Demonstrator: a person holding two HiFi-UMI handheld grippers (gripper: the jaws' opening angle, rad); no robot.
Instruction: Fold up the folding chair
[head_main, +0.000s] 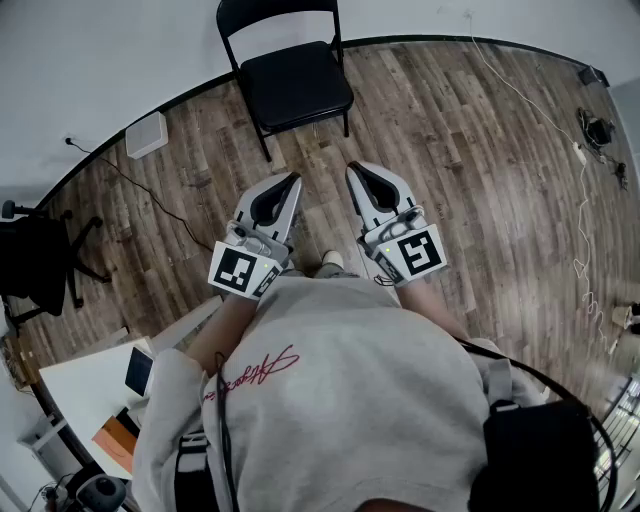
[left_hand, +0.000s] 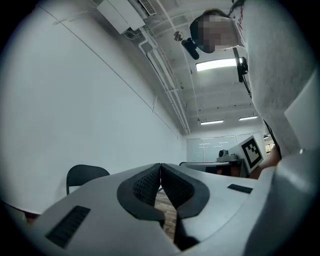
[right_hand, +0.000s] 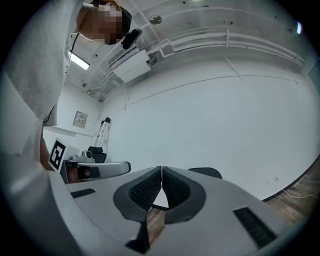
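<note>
The folding chair (head_main: 297, 85) is seen at the far side of the wooden floor (head_main: 450, 150), close to the white wall. It is set up unfolded, with its black seat opened flat. Its backrest is raised along the far edge, next to the wall, and the front of the seat is turned toward the near side, facing the person. It is kept well apart from both grippers.

The left gripper (head_main: 290, 180) and the right gripper (head_main: 358, 170) are held side by side on the near side, just in front of the person's grey sweatshirt (head_main: 340, 380), both pointed toward the chair. Each pair of jaws is pressed together at the tips, and nothing is gripped between them.

A small white box (head_main: 147, 134) is placed on the floor at the far left by the wall.
</note>
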